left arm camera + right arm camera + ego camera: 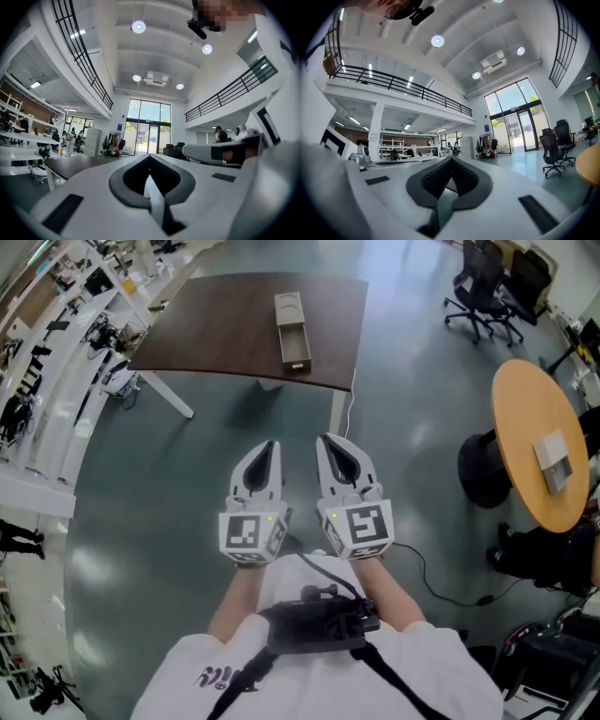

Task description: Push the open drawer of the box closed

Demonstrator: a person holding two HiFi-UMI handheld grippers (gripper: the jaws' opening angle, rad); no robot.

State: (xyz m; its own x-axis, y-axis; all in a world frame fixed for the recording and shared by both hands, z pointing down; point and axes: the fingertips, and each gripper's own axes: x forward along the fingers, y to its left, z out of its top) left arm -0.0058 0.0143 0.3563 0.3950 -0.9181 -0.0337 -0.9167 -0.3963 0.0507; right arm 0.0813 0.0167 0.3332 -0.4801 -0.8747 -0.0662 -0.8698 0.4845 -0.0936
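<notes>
A long wooden box lies on the dark brown table at the far side of the head view, its open drawer pulled out towards me. My left gripper and right gripper are held side by side over the grey floor, well short of the table's near edge, both pointing level at it. Each has its jaws shut with nothing between them. In the left gripper view the left gripper points past the table. The right gripper view shows the right gripper against the hall. The box is hidden in both.
A round orange table on a black base stands at the right with a small grey box on it. Black office chairs stand at the back right. White workbenches line the left. A cable runs across the floor.
</notes>
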